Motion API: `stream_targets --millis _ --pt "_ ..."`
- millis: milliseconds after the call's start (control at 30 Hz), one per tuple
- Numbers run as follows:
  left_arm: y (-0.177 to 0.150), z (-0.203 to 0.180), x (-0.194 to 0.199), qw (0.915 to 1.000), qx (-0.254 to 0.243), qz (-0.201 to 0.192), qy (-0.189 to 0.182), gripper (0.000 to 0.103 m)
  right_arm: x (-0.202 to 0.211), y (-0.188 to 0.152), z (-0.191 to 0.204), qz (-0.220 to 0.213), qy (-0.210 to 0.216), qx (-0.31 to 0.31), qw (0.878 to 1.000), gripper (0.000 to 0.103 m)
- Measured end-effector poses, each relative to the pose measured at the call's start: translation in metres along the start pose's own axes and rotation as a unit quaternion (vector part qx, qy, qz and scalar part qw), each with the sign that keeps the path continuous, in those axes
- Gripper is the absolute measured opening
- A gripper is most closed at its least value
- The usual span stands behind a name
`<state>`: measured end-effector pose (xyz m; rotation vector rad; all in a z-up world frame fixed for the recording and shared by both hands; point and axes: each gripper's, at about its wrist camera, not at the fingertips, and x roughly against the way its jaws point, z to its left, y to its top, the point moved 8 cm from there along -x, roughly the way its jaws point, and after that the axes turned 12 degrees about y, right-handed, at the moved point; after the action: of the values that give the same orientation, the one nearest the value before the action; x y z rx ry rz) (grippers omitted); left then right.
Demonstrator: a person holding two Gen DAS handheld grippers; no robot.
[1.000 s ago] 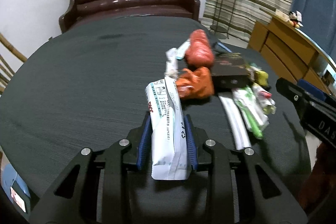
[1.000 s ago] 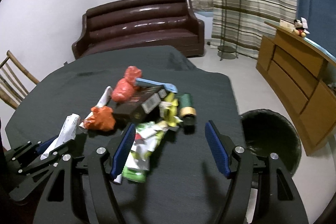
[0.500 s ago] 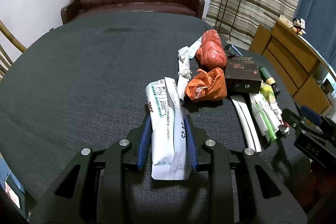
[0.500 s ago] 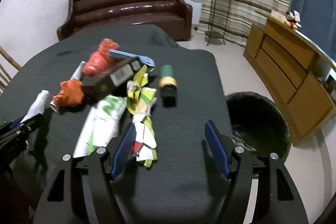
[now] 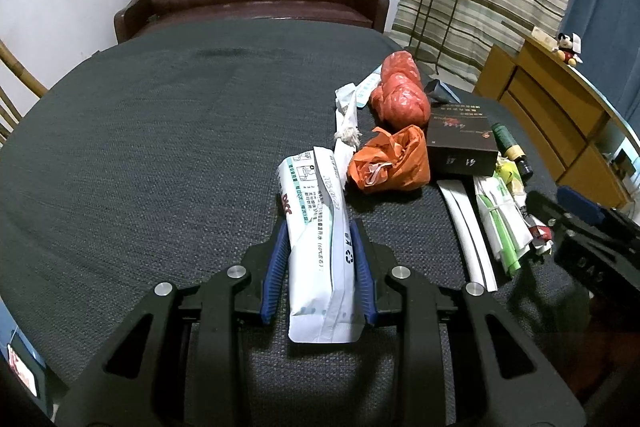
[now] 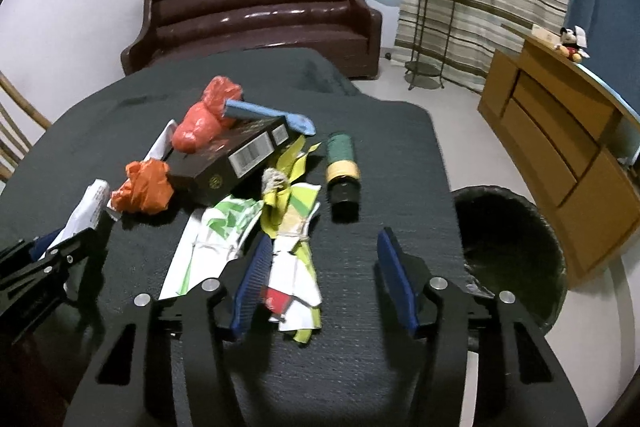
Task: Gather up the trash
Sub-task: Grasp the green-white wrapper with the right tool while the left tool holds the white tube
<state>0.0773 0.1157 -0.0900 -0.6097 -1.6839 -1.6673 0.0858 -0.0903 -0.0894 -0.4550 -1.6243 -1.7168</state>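
My left gripper [image 5: 319, 239] is shut on a white printed packet [image 5: 316, 235] and holds it just above the dark table [image 5: 160, 147]. It also shows in the right wrist view [image 6: 86, 205]. My right gripper [image 6: 324, 269] is open, low over the table, with a crumpled white, yellow and green wrapper [image 6: 296, 267] lying between its fingers beside the left one. A pile of trash lies ahead: orange bag [image 6: 144, 187], red bag [image 6: 204, 119], black box [image 6: 232, 155], green bottle [image 6: 341, 163].
A black trash bin [image 6: 508, 247] stands on the floor right of the table edge. A wooden cabinet [image 6: 568, 155] stands further right, a brown sofa [image 6: 256, 15] behind the table, and a plant stand [image 6: 432, 23] by the curtain.
My right gripper has moved forward and down over the trash pile, so the wrapper now lies between its open fingers. My left gripper has kept hold of the white packet, barely moving.
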Motion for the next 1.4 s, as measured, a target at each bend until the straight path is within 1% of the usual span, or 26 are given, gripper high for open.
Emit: stream_targets --millis 67,167,200,233,500,667,833,1033,1233,1400 --pt "0.000 -0.001 0.000 1.0000 -0.001 0.000 -0.001 0.031 -0.005 -0.002 0.003 0.008 0.008 0.001 1.000 0.045" --pt "0.000 -0.001 0.000 1.0000 0.000 -0.001 -0.001 0.031 -0.008 -0.006 0.003 0.018 0.021 -0.005 1.000 0.032" --pt "0.000 -0.002 0.000 1.0000 0.000 -0.001 -0.001 0.031 -0.008 -0.007 0.002 0.019 0.025 -0.008 0.999 0.026" --pt "0.000 -0.002 0.001 1.0000 0.000 -0.001 -0.001 0.031 -0.008 -0.009 0.002 0.021 0.029 -0.011 0.999 0.024" --pt "-0.001 -0.007 0.006 1.0000 0.003 -0.006 -0.001 0.031 0.003 -0.020 0.008 0.021 0.038 0.001 0.999 0.023" --pt "0.001 -0.013 0.019 0.9998 0.001 -0.022 -0.005 0.030 0.020 -0.021 0.002 0.003 0.033 0.000 0.999 0.023" --pt "0.010 -0.027 0.036 0.9988 -0.003 -0.047 -0.017 0.030 0.038 -0.013 -0.018 -0.024 0.016 -0.008 1.000 0.023" --pt "0.019 -0.068 0.047 0.9966 -0.029 -0.064 -0.042 0.030 0.059 -0.006 -0.058 -0.053 -0.027 -0.018 0.998 0.023" --pt "0.025 -0.122 0.052 0.9927 -0.056 -0.078 -0.074 0.030 0.076 -0.001 -0.105 -0.075 -0.070 -0.039 0.994 0.023" --pt "0.027 -0.168 0.052 0.9890 -0.079 -0.080 -0.096 0.030 0.085 0.001 -0.144 -0.089 -0.099 -0.059 0.989 0.023"
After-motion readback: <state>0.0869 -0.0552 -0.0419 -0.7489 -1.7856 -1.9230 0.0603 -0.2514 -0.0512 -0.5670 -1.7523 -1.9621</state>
